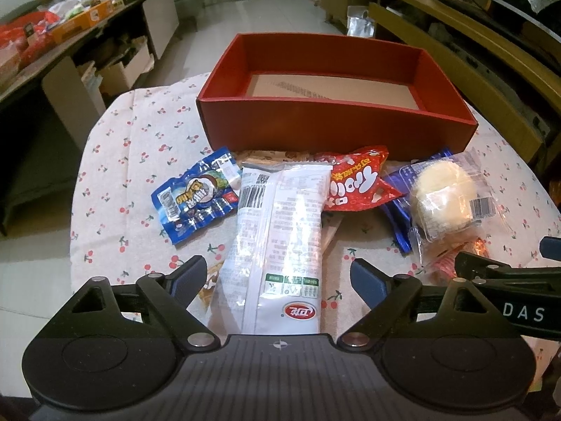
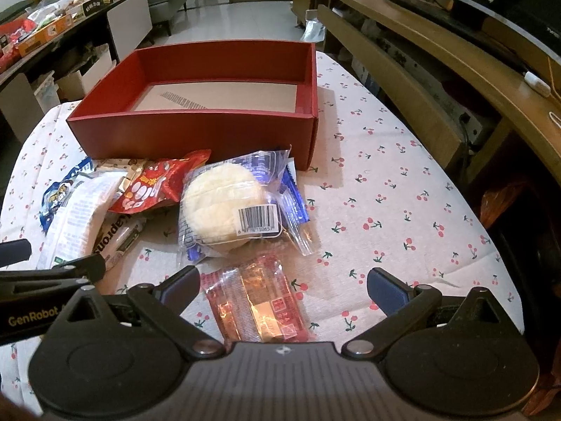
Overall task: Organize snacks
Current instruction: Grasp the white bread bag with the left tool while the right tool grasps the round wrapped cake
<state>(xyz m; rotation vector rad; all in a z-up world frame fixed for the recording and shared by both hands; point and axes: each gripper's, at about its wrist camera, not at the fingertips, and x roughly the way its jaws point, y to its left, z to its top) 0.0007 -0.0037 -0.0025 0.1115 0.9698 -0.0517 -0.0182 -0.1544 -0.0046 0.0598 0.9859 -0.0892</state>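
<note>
The left claw (image 1: 278, 282) is spread wide & grips nothing. A long white snack bag (image 1: 277, 245) lies flat on the worktop (image 1: 140, 161) right between its two blue pads, w/ gaps on both sides.

The right claw (image 2: 284, 289) is wide apart too, nothing in it. A small red-orange clear packet (image 2: 256, 301) lies between its pads, closer to the left one, not touching either.

Just past that packet sits a round pale cake in a clear wrapper (image 2: 224, 205), barcode sticker facing up. A blue wrapper (image 2: 294, 200) pokes out from under it. Next over to the left is a red puffy snack bag (image 1: 354, 182), partly leaning on the white bag. A blue snack pouch (image 1: 198, 196) lies at the far left of the pile, touching the white bag's edge.

Behind all the snacks stands a red box (image 1: 336, 129) w/ no lid & a plain cardboard floor. No snacks in it. The cloth on the worktop has little cherries.
</note>
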